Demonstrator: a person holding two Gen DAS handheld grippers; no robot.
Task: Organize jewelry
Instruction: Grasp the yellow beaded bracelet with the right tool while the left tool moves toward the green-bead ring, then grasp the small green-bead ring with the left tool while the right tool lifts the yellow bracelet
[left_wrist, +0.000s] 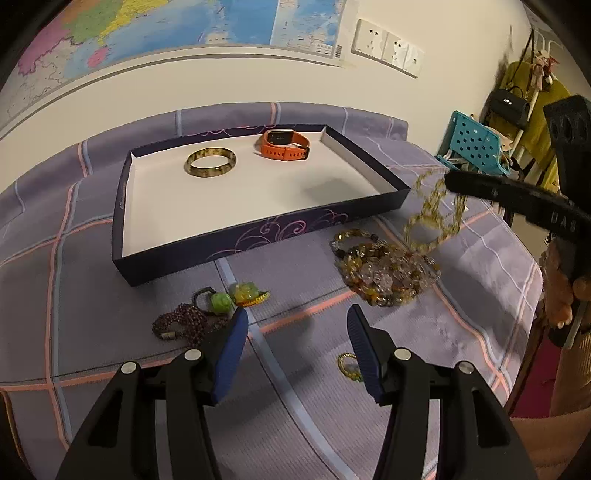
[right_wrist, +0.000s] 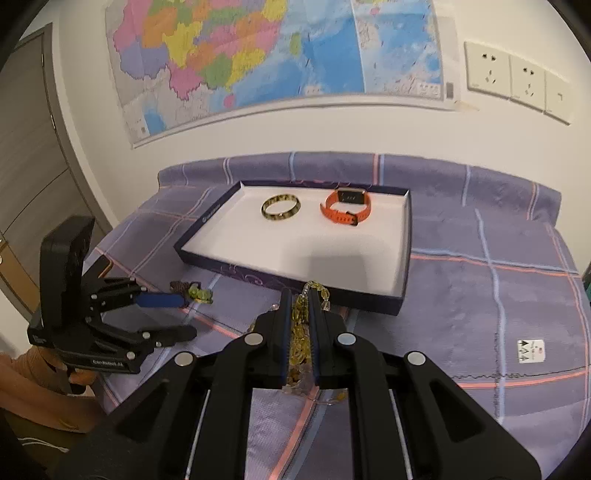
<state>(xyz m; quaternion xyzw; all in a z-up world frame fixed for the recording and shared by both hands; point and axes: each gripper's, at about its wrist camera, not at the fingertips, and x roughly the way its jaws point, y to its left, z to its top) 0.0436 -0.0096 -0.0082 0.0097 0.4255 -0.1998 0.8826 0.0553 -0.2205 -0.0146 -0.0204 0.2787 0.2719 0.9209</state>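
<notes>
- Left gripper (left_wrist: 295, 325): nearest the left wrist camera, jaws spread apart and holding nothing, poised above the checked purple bedspread (left_wrist: 110, 295).
- Small yellow ring (left_wrist: 347, 365): lies on the bedspread just beside the left gripper's right-hand finger, partly hidden by it.
- Right gripper (right_wrist: 298, 325): jaws drawn together and clamped on a yellow bead chain (left_wrist: 432, 214). In the left wrist view the chain hangs in loose loops off the bedspread, near the tray's right front corner.
- Tray (left_wrist: 258, 232): shallow, dark-walled, white floor. It holds a mottled bangle (left_wrist: 211, 161) and an orange watch (left_wrist: 283, 144), apart from each other at the far end. The near half is bare.
- Not yet sorted, on the bedspread: a heap of amber and clear bead bracelets (left_wrist: 384, 269) below the hanging chain; a dark braided cord (left_wrist: 181, 321) with green beads (left_wrist: 236, 295) in front of the tray.
- Handling, judged: the chain is light, limp and will swing. It may catch on the tray wall, so carry it clear over. Beads look smooth and could slip, so hold across several strands.
- Bangle: rigid; grip across the band.
</notes>
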